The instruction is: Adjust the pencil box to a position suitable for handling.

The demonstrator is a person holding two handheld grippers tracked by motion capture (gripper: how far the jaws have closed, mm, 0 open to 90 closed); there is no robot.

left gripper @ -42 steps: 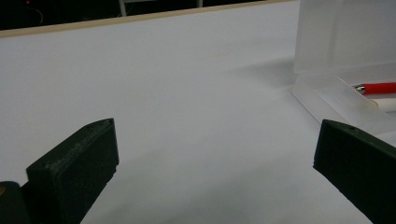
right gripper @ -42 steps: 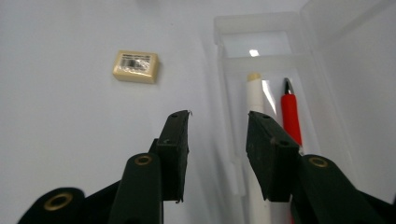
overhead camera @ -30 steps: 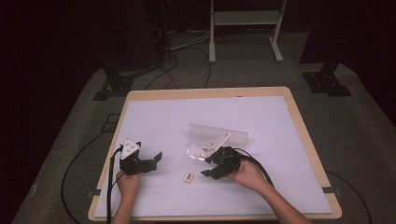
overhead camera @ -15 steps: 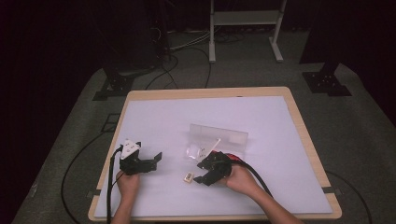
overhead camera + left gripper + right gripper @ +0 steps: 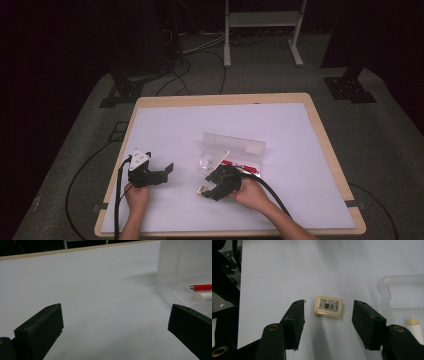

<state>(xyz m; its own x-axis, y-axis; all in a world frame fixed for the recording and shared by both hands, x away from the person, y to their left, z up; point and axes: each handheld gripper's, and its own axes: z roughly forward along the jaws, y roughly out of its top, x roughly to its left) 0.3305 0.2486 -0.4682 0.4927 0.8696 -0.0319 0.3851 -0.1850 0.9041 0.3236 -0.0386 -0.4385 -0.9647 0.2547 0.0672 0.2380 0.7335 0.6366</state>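
The right gripper (image 5: 328, 315) hangs just over the small cream rectangular eraser with a barcode label (image 5: 328, 306), which lies flat on the white bench (image 5: 170, 125), near the clear plastic pencil case (image 5: 234, 146). Its fingers (image 5: 295, 320) have just been opening and now stand wide, one on each side of the eraser, not touching it.

To do this pick well, I think the person should lower the gripper until the fingers nearly reach the bench, keep the eraser in the middle, and close on its two short ends slowly, so it does not turn or slip away.

The left gripper (image 5: 112, 325) rests apart, its fingers wide open and empty.
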